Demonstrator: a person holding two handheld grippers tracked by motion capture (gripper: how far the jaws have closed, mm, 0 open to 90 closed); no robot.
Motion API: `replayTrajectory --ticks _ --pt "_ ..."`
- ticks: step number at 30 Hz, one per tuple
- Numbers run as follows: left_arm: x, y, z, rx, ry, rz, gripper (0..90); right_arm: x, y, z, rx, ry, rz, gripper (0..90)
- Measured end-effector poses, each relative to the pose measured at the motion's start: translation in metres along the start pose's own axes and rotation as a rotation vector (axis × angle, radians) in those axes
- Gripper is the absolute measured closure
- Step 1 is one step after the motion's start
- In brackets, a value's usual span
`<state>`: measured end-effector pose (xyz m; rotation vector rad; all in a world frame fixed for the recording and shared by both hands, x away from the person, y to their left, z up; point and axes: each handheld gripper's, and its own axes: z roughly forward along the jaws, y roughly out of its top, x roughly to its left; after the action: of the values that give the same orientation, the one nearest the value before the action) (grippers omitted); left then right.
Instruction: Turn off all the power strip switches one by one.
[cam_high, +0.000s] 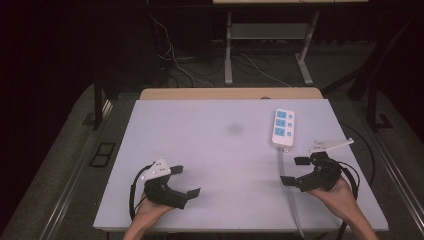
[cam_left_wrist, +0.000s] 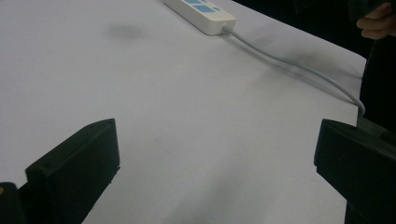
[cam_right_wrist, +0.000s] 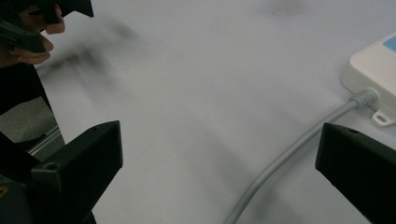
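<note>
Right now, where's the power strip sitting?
In the high view the power strip lies on the far right part of the white table, just beyond the open right gripper, its grey cable trailing toward the near edge.

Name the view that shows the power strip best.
The high view: the whole power strip lies in sight with its blue sockets. The left gripper view catches its cable end, the right gripper view a corner.

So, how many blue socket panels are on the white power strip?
3, in one row along the power strip: one at its far end, one in the middle, one nearest the cable. None seems hidden.
</note>
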<state>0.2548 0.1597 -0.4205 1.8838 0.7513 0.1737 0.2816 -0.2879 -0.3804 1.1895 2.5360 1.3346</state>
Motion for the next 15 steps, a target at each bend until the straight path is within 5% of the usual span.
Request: replayTrajectory --ticks 15 --pt "-0.001 0.0 0.001 0.003 -0.014 -0.001 0.0 -0.019 0.021 -0.006 0.012 -0.024 -0.009 0.6"
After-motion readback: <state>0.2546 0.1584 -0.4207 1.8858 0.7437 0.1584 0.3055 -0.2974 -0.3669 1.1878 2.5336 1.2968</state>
